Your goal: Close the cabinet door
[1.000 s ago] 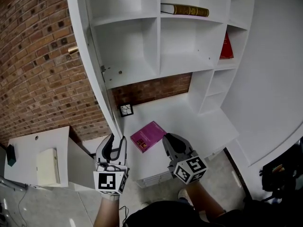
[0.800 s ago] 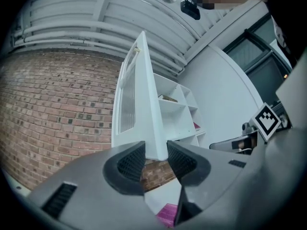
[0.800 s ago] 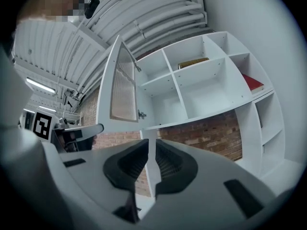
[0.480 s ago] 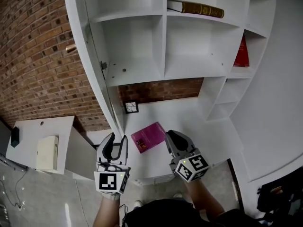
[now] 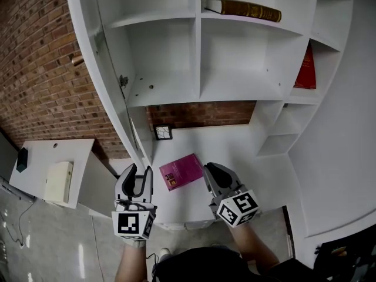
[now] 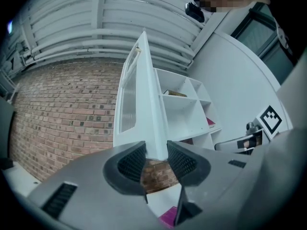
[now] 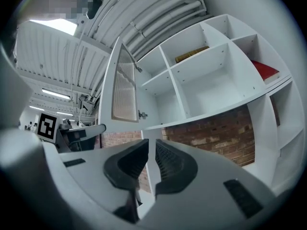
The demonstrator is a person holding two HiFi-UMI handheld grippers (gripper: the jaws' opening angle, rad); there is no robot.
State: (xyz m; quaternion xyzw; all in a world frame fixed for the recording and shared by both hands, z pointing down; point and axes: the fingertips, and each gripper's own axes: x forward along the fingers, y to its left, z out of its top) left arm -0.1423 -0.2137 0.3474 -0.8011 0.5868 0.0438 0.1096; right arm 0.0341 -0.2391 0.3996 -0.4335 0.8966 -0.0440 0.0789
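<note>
at the cabinet door (image 6: 144, 104), left claw (image 5: 137, 173) still clamps its lower edge, seemingly shifted left; right claw (image 5: 210, 171) closed.

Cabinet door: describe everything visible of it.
The cabinet door is white, seemingly painted board, with a ribbed panel inset. It stands open, swung out from the shelf unit's left side on a metal hinge, a brass-coloured knob on its outer face. The left gripper clamps its lower edge.

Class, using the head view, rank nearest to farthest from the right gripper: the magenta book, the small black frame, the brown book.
1. Magenta book, on the desk by the right gripper.
2. Small black frame, against the brick wall.
3. Brown book, upper shelf.
</note>
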